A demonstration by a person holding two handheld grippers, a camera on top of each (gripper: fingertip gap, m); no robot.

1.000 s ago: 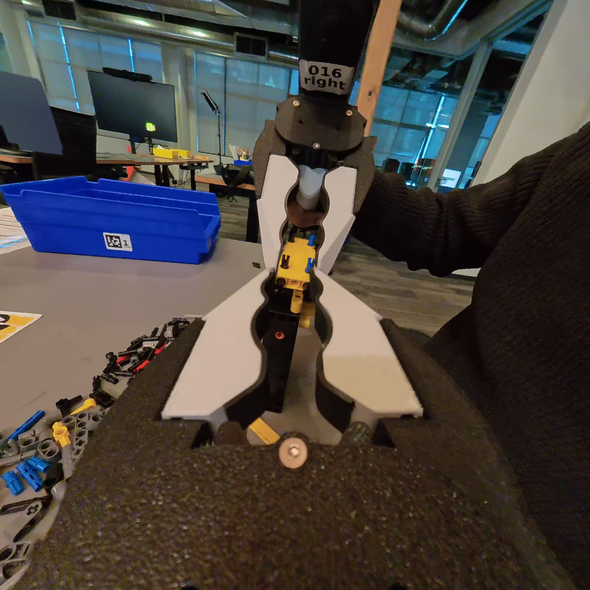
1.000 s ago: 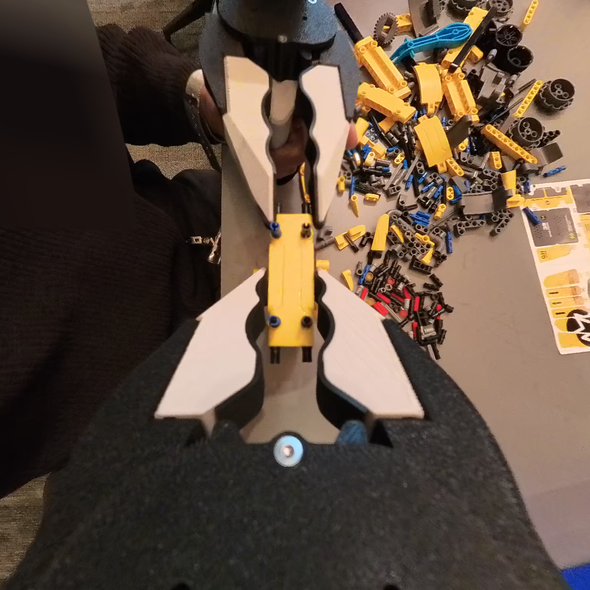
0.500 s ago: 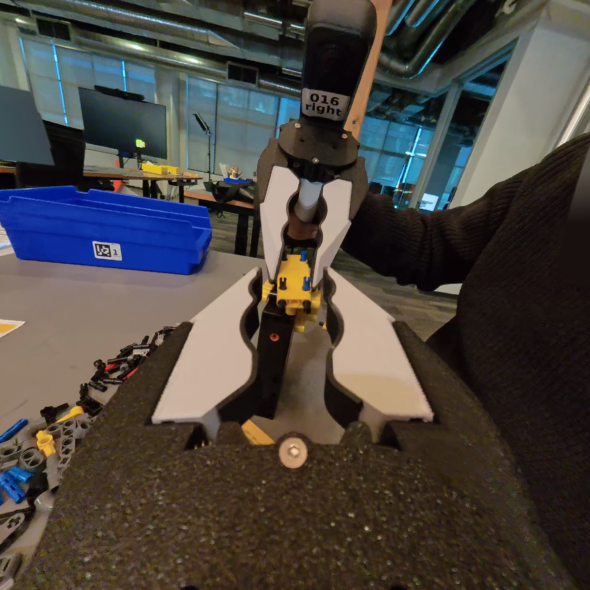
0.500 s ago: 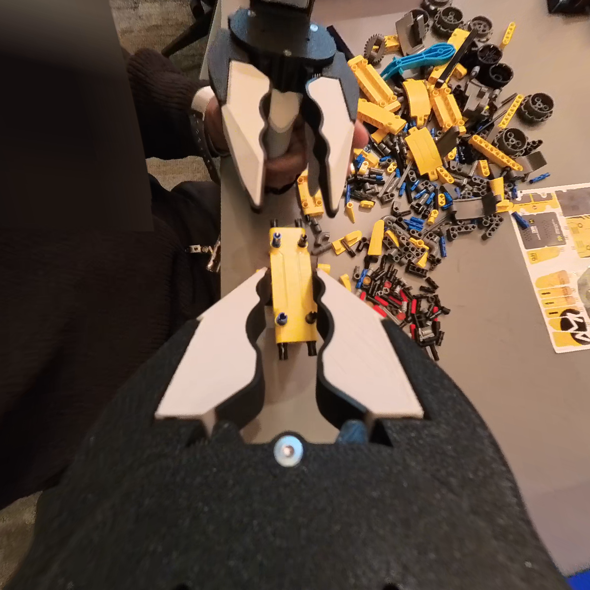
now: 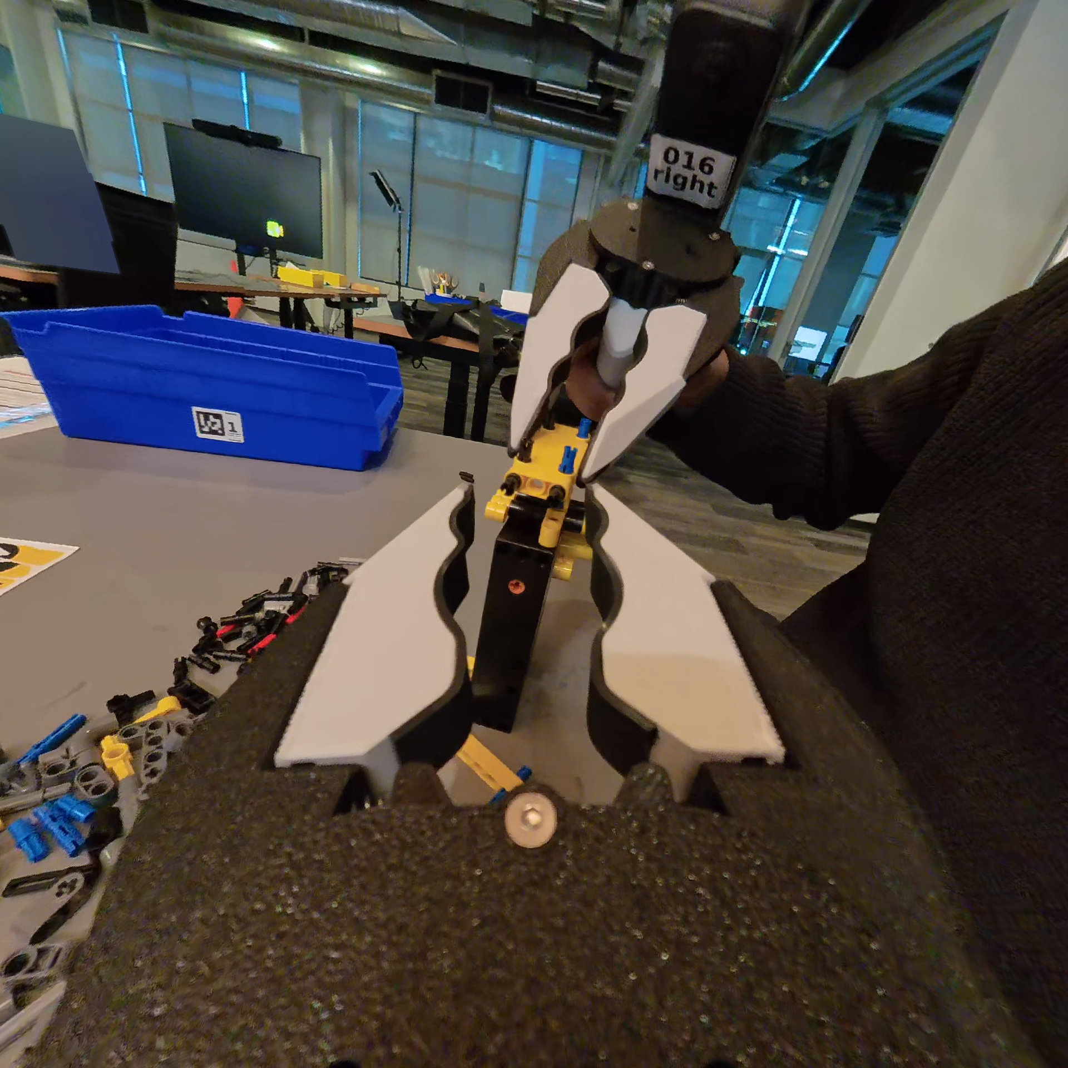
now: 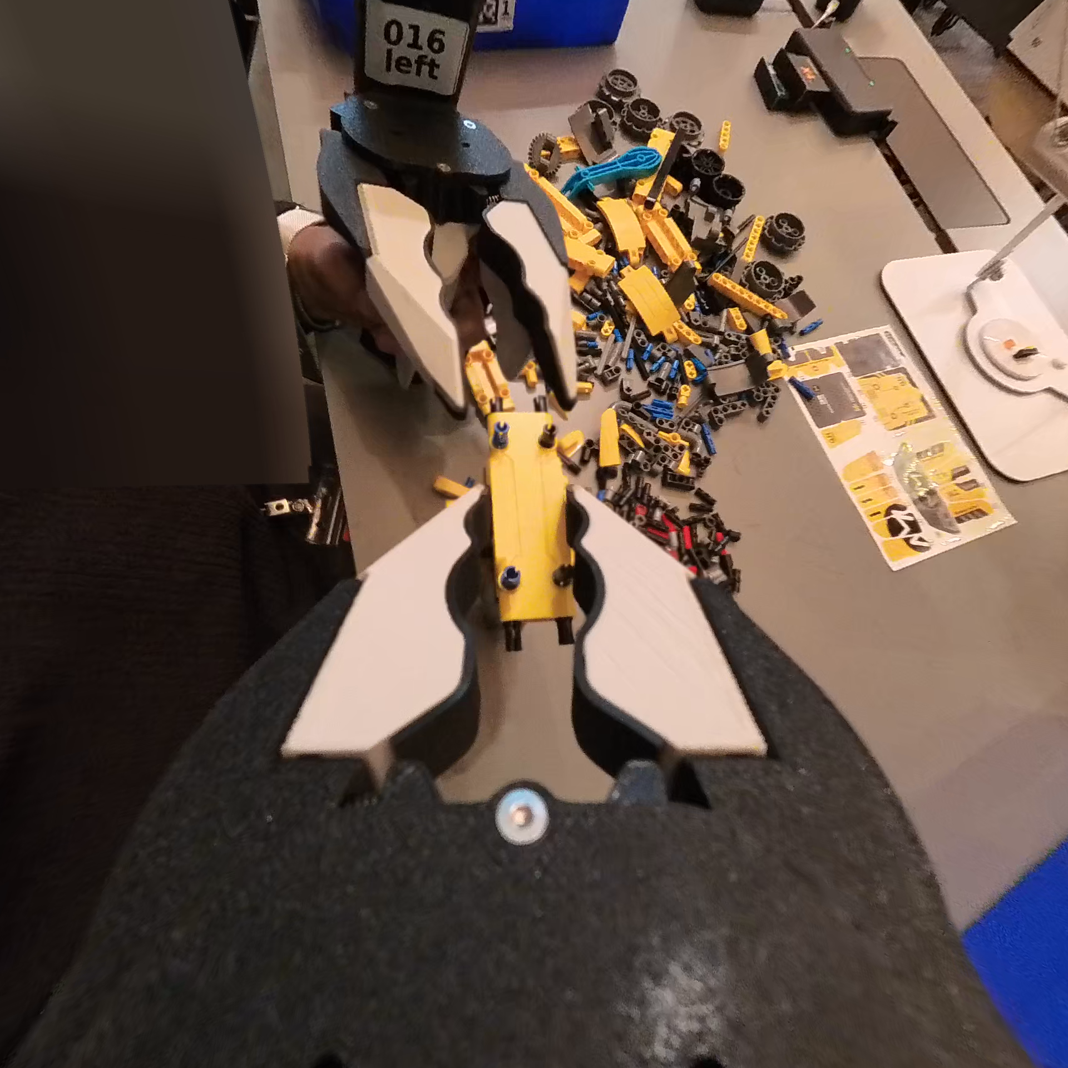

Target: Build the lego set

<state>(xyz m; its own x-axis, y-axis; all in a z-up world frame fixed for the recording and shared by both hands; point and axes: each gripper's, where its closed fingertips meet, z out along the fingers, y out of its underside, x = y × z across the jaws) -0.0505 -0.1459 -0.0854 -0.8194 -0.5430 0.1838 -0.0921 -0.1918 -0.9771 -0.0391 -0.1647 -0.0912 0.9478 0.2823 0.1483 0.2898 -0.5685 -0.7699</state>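
My right gripper [image 6: 526, 491] is shut on a yellow brick assembly [image 6: 529, 520] with blue and black pins, and holds it above the grey table [image 6: 809, 664]. In the left wrist view the right gripper [image 5: 549, 462] comes in from above, clamped on the yellow assembly [image 5: 537, 479]. A black beam [image 5: 514, 612] of the assembly runs toward me between my left gripper's fingers. My left gripper [image 5: 529, 494] is open, and the fingers do not touch the beam. In the right wrist view the left gripper [image 6: 511, 404] hangs open just past the assembly's far end.
A pile of loose yellow, black and blue parts and wheels [image 6: 664, 277] covers the table, also seen at the left [image 5: 115, 751]. A sticker sheet [image 6: 896, 451] and a white base plate [image 6: 982, 358] lie to the right. A blue bin [image 5: 219, 399] stands behind. A dark sleeve [image 5: 867, 439] is at the right. My two grippers' fingertips are within a few centimetres of each other.
My left gripper was closed on the assembly's end; it has opened, let go and drawn back a little. My right gripper keeps its hold and has tilted slightly.
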